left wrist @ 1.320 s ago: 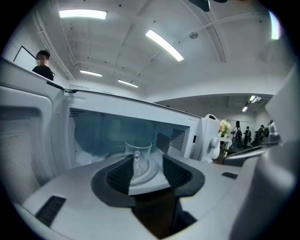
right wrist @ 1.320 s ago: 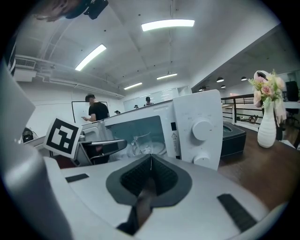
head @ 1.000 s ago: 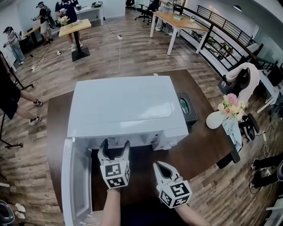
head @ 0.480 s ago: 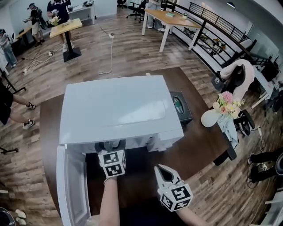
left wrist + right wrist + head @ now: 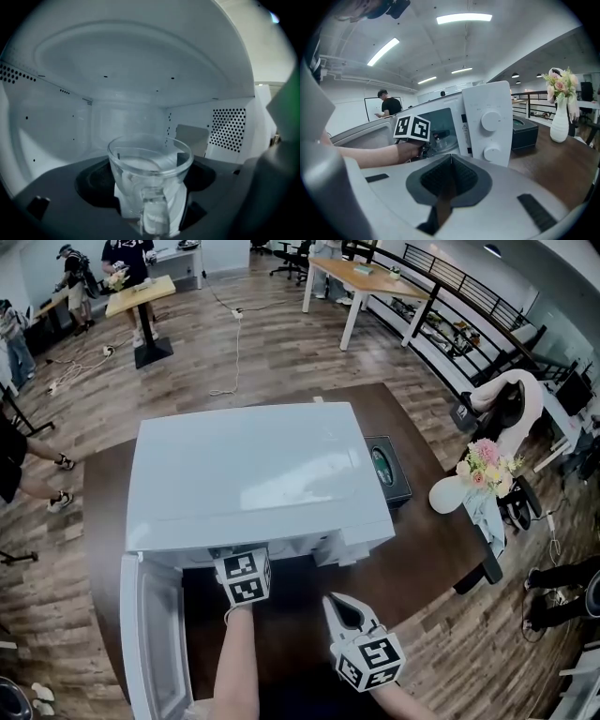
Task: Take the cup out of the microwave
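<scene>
Glass cup (image 5: 150, 180) mid-cavity, microwave walls (image 5: 44, 129) well apart

left claw (image 5: 244, 576): gone into microwave (image 5: 248, 474) | jaws just opened wider, around cup (image 5: 149, 168), not gripping

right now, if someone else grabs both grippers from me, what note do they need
Left gripper: inside the microwave, jaws wide apart and just been opening. The glass cup stands upright between them, handle toward the gripper, not gripped yet.
Right gripper: shut, empty, out in front of the microwave above the table.
Done: door is open, swung to the left.
Left to do: close the left jaws on the cup, draw it out through the opening, and probably set it on the table.
</scene>
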Action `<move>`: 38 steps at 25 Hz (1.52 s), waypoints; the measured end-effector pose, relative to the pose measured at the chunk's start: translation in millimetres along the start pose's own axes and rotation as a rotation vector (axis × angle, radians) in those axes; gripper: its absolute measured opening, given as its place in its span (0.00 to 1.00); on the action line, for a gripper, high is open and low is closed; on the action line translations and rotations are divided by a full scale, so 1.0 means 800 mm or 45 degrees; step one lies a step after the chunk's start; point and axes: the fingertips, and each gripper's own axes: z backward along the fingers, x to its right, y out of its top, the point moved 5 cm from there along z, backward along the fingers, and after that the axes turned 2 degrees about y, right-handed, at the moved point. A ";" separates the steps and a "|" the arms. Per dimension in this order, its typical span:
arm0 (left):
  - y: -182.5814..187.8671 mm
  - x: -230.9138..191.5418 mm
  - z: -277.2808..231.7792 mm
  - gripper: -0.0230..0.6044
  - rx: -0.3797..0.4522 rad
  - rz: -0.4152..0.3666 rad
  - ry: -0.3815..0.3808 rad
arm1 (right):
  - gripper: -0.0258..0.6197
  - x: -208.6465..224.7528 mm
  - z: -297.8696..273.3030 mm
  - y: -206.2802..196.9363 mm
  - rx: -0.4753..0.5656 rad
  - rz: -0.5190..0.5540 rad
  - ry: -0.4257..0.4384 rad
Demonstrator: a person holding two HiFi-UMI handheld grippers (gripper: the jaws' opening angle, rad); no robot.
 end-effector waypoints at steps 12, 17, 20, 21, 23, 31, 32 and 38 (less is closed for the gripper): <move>0.002 0.006 -0.001 0.65 0.016 -0.012 -0.034 | 0.03 -0.003 -0.008 0.001 -0.011 -0.003 0.012; 0.003 0.007 0.003 0.65 0.009 0.009 -0.045 | 0.03 0.000 -0.005 0.001 -0.014 0.005 0.014; 0.008 0.009 0.010 0.65 0.027 0.006 -0.056 | 0.03 0.002 -0.003 0.001 -0.010 0.005 0.014; 0.010 0.010 0.012 0.65 0.029 0.003 -0.064 | 0.03 0.002 -0.003 0.001 -0.008 0.004 0.014; 0.013 0.012 0.018 0.65 0.024 -0.008 -0.079 | 0.03 0.001 -0.002 0.001 -0.002 0.005 0.018; 0.019 0.019 0.050 0.65 0.020 -0.024 -0.113 | 0.03 0.000 0.008 0.006 0.029 0.017 0.036; 0.018 0.018 0.055 0.65 0.017 -0.028 -0.110 | 0.03 -0.001 0.010 0.007 0.031 0.019 0.041; 0.009 0.018 0.085 0.65 0.005 -0.031 -0.118 | 0.03 -0.002 0.013 0.007 0.049 0.042 0.055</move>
